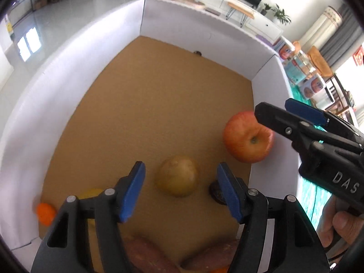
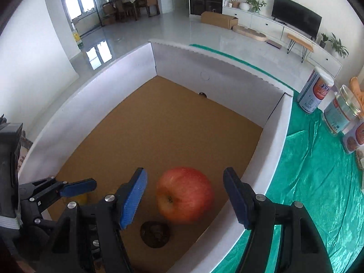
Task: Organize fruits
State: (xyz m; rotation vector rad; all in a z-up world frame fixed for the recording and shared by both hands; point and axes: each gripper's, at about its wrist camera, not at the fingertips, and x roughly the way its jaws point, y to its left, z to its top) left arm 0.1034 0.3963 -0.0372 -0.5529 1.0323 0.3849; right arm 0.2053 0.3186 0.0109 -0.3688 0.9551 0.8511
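A white-walled box (image 1: 193,25) with a brown floor holds the fruit. A yellow-brown pear (image 1: 177,176) lies on the floor between the open fingers of my left gripper (image 1: 180,191), a little ahead of them. A red apple (image 1: 248,136) lies by the right wall; in the right wrist view the apple (image 2: 185,194) sits between the open fingers of my right gripper (image 2: 184,199), not touched. The right gripper also shows in the left wrist view (image 1: 289,118). A small orange (image 1: 45,212) and a yellow fruit (image 1: 91,193) lie at the left.
A dark round item (image 2: 155,233) lies on the floor beside the apple. Two reddish sweet potatoes (image 1: 147,254) lie at the near edge. Outside the box is a green cloth (image 2: 318,182) with cans and a jar (image 2: 315,89).
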